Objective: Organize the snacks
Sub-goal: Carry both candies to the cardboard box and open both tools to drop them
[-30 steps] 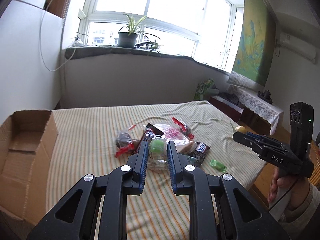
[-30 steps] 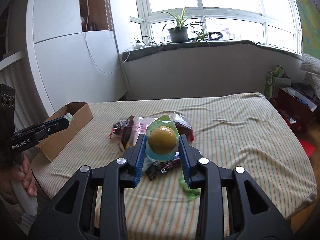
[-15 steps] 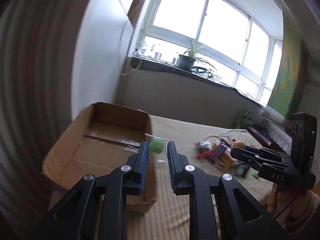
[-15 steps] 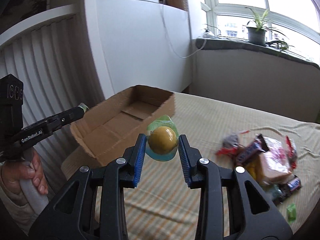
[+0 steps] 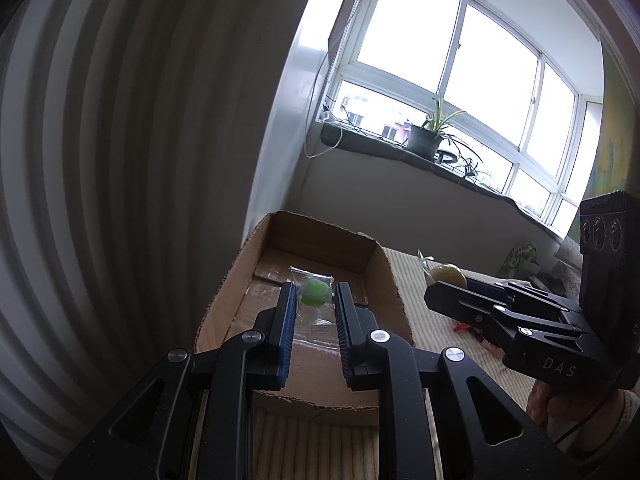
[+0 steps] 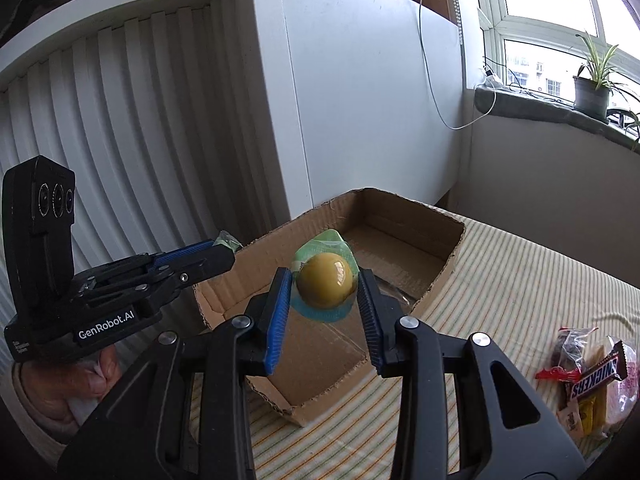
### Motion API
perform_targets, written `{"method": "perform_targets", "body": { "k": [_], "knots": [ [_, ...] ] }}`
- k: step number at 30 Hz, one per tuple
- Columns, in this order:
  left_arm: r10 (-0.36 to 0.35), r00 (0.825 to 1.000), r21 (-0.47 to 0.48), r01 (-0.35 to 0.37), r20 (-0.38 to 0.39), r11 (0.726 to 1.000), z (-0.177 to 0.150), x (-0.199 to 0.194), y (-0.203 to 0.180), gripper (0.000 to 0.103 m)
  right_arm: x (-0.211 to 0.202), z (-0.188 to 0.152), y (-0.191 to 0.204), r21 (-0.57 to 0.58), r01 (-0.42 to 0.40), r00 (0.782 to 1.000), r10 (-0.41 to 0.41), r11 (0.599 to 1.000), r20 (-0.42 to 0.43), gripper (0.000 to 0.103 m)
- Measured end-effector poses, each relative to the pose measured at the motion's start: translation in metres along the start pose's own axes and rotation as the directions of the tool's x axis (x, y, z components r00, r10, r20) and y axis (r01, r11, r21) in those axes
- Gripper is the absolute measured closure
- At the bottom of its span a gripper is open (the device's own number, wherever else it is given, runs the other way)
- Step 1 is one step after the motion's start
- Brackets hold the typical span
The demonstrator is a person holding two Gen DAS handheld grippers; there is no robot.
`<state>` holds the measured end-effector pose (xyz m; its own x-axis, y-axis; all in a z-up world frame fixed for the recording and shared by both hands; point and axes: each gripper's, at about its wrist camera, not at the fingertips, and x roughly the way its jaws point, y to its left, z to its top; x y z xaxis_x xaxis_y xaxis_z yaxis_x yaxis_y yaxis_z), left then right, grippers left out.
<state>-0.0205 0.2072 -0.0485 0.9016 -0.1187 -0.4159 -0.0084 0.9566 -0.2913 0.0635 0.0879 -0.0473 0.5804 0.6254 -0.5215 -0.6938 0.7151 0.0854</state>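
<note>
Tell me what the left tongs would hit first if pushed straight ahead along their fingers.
Most likely the cardboard box: the left tongs, shut on a wrapped green candy, point down into it, so they would probably meet its floor, or its far wall; depth is unclear.

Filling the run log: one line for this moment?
left gripper: green candy | right gripper: yellow jelly cup | both over cardboard box

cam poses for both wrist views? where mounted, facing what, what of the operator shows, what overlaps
Left wrist: on the left gripper, looks along its fingers into the box; holds a green candy; right gripper and a hand at right.
Right wrist: on the right gripper, holding a yellow ball snack before the box; left gripper and hand at left.
Shared: box, both grippers, window plant.
</note>
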Motion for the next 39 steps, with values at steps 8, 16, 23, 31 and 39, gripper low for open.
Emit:
{"method": "perform_targets", "body": {
  "k": [8,16,23,31,39],
  "knots": [
    [0.016,0.999,-0.042,-0.018,-0.051,0.999,-0.006,0.017,0.019,0.082,0.033,-0.011,-0.001,-0.008,-0.001,0.997,0.000,1.000,-0.073,0.057],
    [0.076,0.996,-0.081,-0.079,-0.043,0.994,-0.007,0.003,0.026,0.040,0.008,-0.030,0.003,-0.029,0.070,0.996,-0.071,0.997,-0.051,0.036],
    [0.094,0.995,-0.073,-0.095,-0.014,0.993,-0.004,-0.022,0.018,0.033,-0.005,-0.038,0.024,-0.067,0.074,0.997,-0.076,0.995,-0.015,0.028],
    [0.131,0.991,-0.042,-0.130,0.021,0.991,0.004,-0.043,0.004,0.027,-0.026,-0.044,0.034,-0.076,0.066,0.997,-0.064,0.995,0.032,0.028],
    [0.090,0.996,0.029,-0.090,0.007,0.995,0.003,-0.037,-0.038,0.027,-0.071,-0.069,0.003,-0.013,0.127,0.990,-0.126,0.992,0.065,0.022]
  ]
}}
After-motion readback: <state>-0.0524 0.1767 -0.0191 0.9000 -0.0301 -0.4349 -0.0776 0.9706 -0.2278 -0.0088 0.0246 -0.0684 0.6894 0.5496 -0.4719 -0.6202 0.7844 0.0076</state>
